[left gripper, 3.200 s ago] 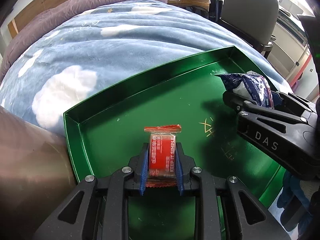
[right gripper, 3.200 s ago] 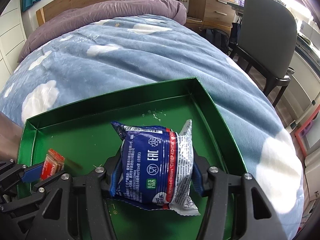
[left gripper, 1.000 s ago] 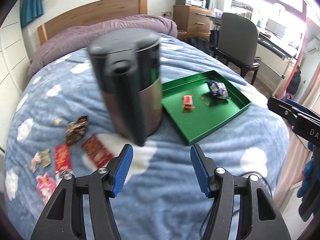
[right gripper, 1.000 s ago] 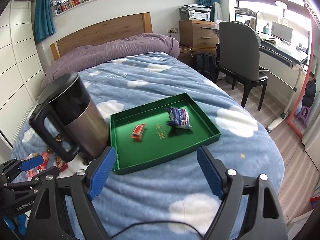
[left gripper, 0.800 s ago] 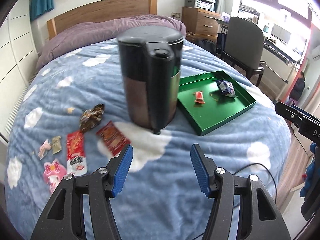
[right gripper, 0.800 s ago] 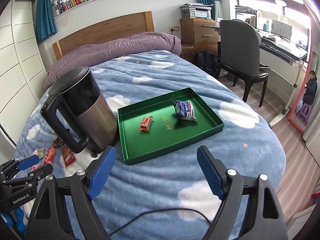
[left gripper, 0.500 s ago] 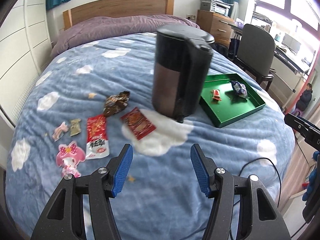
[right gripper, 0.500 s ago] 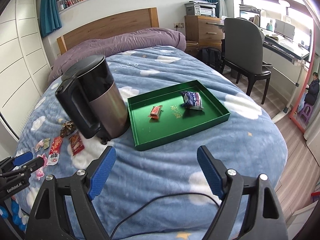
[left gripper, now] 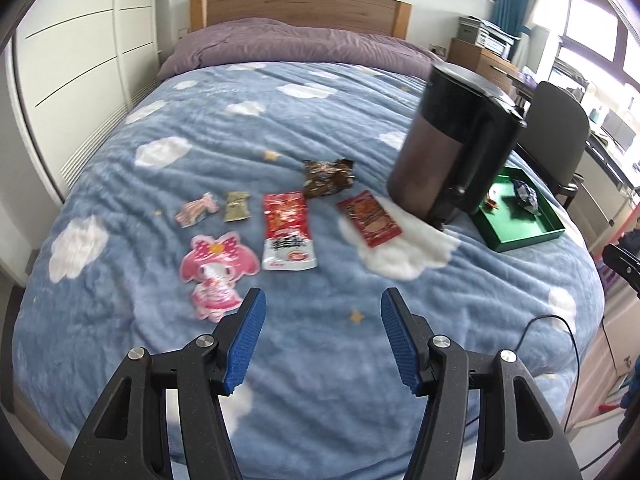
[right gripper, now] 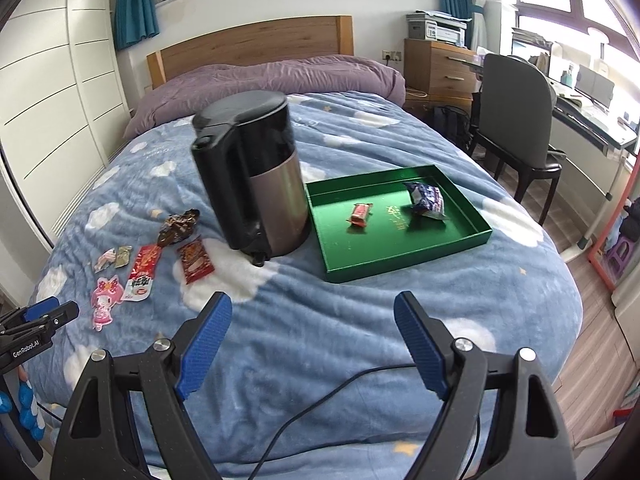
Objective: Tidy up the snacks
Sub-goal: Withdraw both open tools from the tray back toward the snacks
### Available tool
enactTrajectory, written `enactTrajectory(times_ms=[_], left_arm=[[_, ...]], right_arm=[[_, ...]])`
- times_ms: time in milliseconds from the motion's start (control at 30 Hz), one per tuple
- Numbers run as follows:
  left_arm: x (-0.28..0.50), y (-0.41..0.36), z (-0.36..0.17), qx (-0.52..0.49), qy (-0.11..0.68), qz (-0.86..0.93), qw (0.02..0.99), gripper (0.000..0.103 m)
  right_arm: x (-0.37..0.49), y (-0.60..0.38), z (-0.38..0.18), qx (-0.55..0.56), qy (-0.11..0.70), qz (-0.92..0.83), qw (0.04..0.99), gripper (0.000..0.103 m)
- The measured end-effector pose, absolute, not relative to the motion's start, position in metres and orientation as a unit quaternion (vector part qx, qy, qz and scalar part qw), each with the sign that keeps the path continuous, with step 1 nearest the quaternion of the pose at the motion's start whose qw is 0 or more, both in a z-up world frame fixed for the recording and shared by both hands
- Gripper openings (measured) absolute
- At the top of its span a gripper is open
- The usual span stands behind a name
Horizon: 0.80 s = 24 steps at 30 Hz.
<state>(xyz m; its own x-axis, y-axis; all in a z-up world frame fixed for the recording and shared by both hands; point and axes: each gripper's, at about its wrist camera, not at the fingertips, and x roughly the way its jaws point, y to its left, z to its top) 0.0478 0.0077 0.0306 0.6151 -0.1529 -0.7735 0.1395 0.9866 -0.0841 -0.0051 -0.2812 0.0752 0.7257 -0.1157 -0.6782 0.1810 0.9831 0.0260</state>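
Your left claw [left gripper: 322,338] is above the near edge of the bed [left gripper: 280,360], pointing down and forward, with its jaws apart and nothing between them. Your right claw [right gripper: 312,340] is also tilted down over the near part of the blanket, jaws wide and empty.

The loose snacks lie on the blanket left of the kettle [right gripper: 256,176]. The red and white packet [left gripper: 287,232] has its long axis running from near to far, with the white end near you. The dark red packet [left gripper: 369,218] lies diagonally, its far end toward the left. The brown packet [left gripper: 329,178] is farther back, a little crumpled. The pink figure packet [left gripper: 216,270] stands with its head to the far side. Two small candies [left gripper: 218,208] lie side by side left of the red and white packet.

The green tray [right gripper: 452,244] is right of the kettle, very near its base. In it the small red bar [right gripper: 361,214] points near-to-far, and the blue packet [right gripper: 427,200] lies to its right.
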Motion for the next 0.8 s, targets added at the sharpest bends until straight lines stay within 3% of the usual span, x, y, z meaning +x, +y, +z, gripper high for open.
enactTrajectory(times_ms=[800], left_arm=[[0.024,0.150,-0.022,-0.099,0.459,0.015,0.883,0.054]], right_arm=[[0.011,-0.192,0.043,-0.007,0.404,-0.001,0.915,0.103]])
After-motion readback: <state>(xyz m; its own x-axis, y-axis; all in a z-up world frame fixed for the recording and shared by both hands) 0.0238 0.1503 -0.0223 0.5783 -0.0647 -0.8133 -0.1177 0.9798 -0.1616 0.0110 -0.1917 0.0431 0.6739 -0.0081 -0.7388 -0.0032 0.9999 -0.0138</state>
